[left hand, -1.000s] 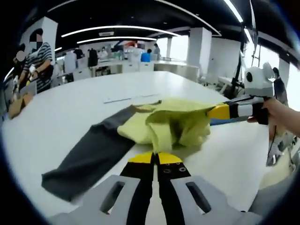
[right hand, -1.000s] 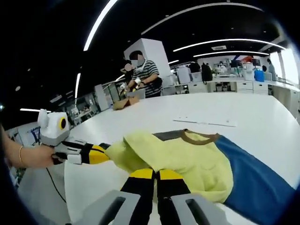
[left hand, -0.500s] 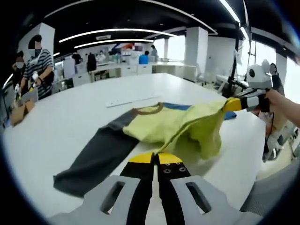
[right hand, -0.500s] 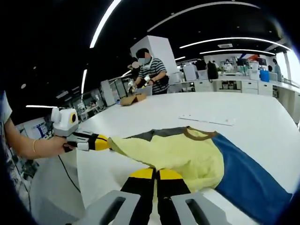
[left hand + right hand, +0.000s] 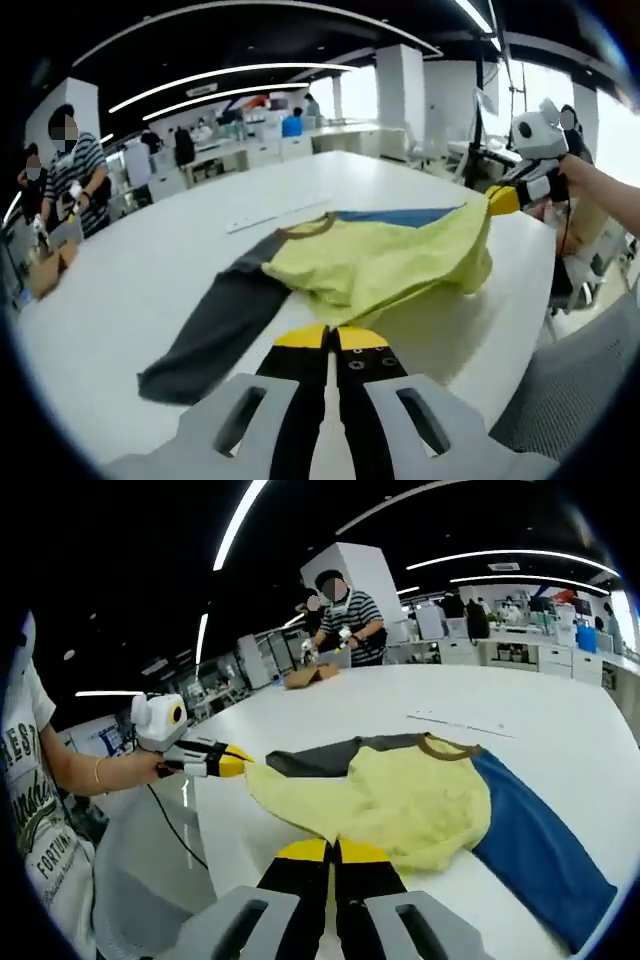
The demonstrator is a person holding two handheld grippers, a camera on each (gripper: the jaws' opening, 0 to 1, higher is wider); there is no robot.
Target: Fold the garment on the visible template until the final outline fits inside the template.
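On the white table (image 5: 130,270), the yellow long-sleeved cloth garment (image 5: 390,255) with one dark grey sleeve (image 5: 215,325) and one blue sleeve (image 5: 535,850) lies spread, its hem edge lifted between my two tools.

At left, my left gripper (image 5: 236,764), yellow-tipped and black, is clamped on one corner of the yellow hem; my bare forearm with its thin bracelet reaches in level from the table's edge.

At right, my right gripper (image 5: 497,199) pinches the other hem corner, jaws together on the cloth, the hand (image 5: 560,185) held out level over the table's far side.

By my reading, the garment is being stretched out flat ahead of folding. No template outline can be made out under it.

The next move calls for both corners to travel together toward the brown collar (image 5: 445,747), keeping the edge taut.
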